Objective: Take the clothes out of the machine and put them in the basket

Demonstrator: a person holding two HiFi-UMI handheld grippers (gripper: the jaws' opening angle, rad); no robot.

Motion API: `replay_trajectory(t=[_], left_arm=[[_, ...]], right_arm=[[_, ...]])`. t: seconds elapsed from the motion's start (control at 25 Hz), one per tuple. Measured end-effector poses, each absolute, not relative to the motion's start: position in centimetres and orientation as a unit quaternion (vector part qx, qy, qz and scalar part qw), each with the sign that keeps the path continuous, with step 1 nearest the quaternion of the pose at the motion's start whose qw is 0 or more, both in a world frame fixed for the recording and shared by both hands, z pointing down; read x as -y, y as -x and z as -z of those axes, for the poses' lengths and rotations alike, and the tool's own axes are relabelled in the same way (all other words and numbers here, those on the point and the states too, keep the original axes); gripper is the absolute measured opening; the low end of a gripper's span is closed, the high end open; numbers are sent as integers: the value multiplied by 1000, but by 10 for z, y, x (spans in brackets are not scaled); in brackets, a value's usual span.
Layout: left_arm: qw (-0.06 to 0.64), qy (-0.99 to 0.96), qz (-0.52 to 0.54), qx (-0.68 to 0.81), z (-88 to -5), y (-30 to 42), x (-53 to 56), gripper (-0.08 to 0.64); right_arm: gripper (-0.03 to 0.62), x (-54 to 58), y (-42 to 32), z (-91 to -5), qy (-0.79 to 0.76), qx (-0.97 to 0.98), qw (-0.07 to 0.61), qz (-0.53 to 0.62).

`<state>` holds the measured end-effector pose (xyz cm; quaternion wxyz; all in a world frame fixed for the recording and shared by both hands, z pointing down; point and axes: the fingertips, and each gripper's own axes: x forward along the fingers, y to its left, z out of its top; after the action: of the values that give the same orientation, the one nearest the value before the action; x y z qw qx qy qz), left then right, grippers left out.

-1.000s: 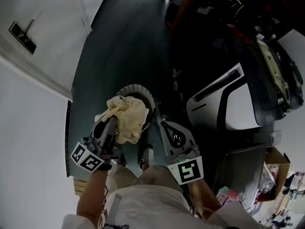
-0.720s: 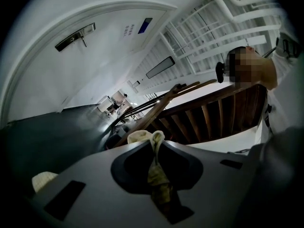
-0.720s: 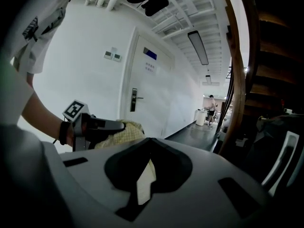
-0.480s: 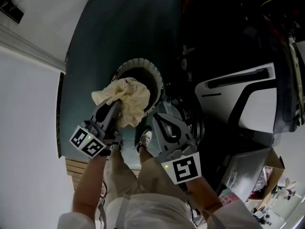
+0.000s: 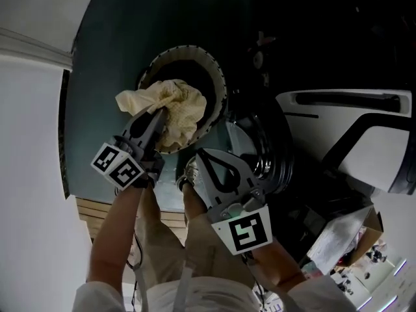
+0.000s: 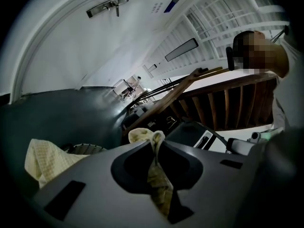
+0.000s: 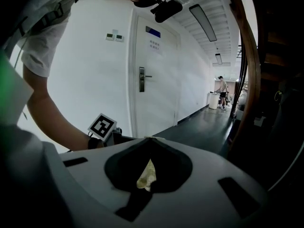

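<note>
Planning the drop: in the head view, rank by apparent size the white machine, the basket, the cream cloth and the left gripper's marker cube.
1. white machine
2. basket
3. cream cloth, almost basket-sized, but nearer the camera
4. marker cube of the left gripper

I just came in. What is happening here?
A person holds a gripper in each hand, standing over a round basket beside a white washing machine. The left gripper is shut on a pale yellow cloth, which hangs over the basket's opening. The right gripper also pinches a bit of this cloth. The cloth is not yet released.
</note>
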<state>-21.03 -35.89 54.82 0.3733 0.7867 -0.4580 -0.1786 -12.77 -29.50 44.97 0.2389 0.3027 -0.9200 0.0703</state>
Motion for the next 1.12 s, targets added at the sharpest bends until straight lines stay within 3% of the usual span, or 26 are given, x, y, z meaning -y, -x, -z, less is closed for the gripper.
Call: replay_trajectory(t=[0.52, 0.92, 0.96, 1.0, 1.12], left_arm=[[393, -794, 184, 426, -579, 153, 386, 48], [508, -711, 93, 477, -730, 166, 388, 52], [525, -705, 83, 470, -742, 163, 384, 92], [538, -700, 74, 464, -752, 162, 380, 180], [544, -694, 62, 468, -762, 168, 372, 242]], right_arm=[[12, 315, 107, -469, -311, 918, 231, -84], [12, 317, 91, -492, -311, 913, 248, -97], [12, 317, 89, -495, -310, 912, 250, -99], [12, 316, 88, -497, -310, 911, 252, -100], [12, 316, 84, -500, -310, 910, 256, -101]])
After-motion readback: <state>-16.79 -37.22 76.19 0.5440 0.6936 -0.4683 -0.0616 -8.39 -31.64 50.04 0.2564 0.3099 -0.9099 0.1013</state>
